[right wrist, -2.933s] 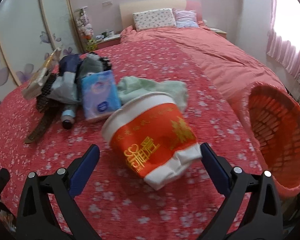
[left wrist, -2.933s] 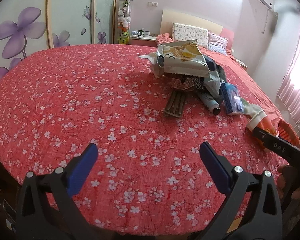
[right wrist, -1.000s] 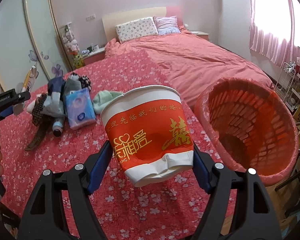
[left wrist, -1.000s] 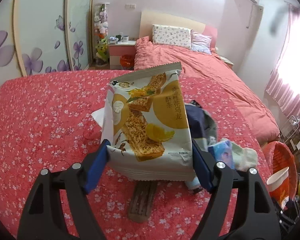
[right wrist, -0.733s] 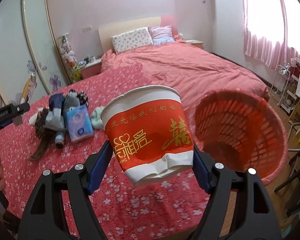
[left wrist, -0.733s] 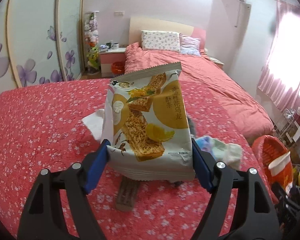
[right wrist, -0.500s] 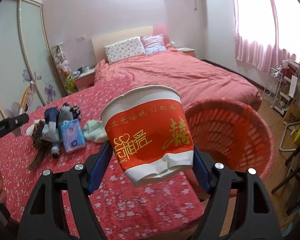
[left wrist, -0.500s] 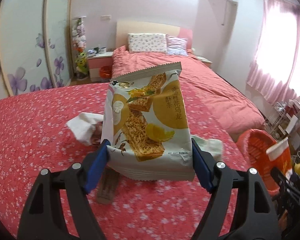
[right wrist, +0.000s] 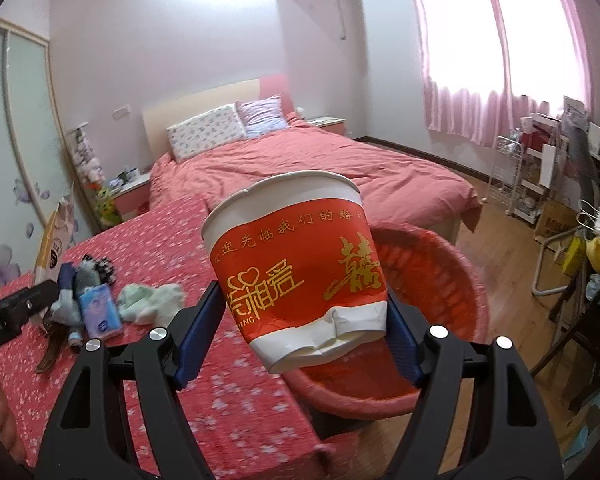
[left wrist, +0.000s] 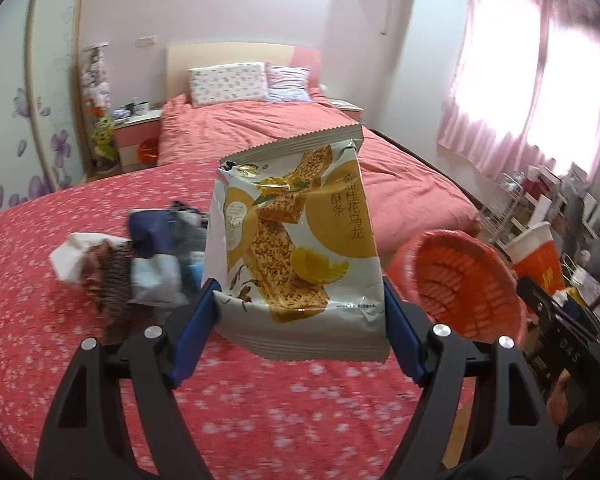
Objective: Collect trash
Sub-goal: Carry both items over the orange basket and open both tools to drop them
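Observation:
My left gripper point(left wrist: 300, 332) is shut on a white and yellow snack bag point(left wrist: 296, 240), held upright above the red flowered bed. My right gripper point(right wrist: 302, 336) is shut on a red and white paper cup point(right wrist: 296, 268) with a crumpled base, held in front of and above the orange basket point(right wrist: 432, 280). The basket point(left wrist: 460, 280) stands at the bed's right edge in the left wrist view, with the cup point(left wrist: 536, 256) just right of it. The snack bag's edge point(right wrist: 54, 240) shows at far left in the right wrist view.
A pile of items lies on the bed point(left wrist: 260, 400): dark clothes point(left wrist: 160, 232), a white tissue point(left wrist: 72, 260), a brown comb-like object point(left wrist: 116, 280), a blue tissue pack point(right wrist: 100, 312), a green cloth point(right wrist: 152, 302). A wire rack and clutter point(right wrist: 540, 184) stand on the wooden floor at right.
Both grippers closed on their items, lifted them off the bed and carried them right. The right gripper now holds the cup higher over the basket; the snack bag has swung towards the basket.

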Available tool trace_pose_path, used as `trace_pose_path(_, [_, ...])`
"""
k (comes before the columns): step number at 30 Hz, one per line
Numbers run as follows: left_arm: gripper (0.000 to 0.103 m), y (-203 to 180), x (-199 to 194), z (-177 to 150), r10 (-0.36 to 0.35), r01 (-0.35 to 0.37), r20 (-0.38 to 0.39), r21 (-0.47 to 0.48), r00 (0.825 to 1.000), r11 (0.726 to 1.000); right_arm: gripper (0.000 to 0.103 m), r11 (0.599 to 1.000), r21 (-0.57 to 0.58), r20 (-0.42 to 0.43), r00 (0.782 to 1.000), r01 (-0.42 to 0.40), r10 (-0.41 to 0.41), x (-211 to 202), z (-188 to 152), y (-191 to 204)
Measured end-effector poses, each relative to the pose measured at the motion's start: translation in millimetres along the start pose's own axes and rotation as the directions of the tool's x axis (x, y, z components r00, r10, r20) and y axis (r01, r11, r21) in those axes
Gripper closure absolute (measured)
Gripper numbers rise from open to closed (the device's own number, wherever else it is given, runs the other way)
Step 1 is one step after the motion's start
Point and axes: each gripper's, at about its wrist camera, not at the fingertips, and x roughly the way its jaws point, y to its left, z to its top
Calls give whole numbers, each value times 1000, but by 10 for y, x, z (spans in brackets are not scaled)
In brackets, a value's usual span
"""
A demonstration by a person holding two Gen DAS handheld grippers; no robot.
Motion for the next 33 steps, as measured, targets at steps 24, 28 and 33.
trace_pose_path(24, [27,-1483,942,-146,-235,255,-141,148,962,955,29,979,179,-15,995,102,-101,313,45,-842])
trace_pose_path(28, [27,-1568,1093,-171,-253,278,-165,148,953,949,29,976,199,-21,996,93,-90,356,55,-851])
trace_pose_path(33, [27,-1687,1245,-217,-270,301,-188,158,944,941,29,974,212,-26,997,82,-79,399,65,-849])
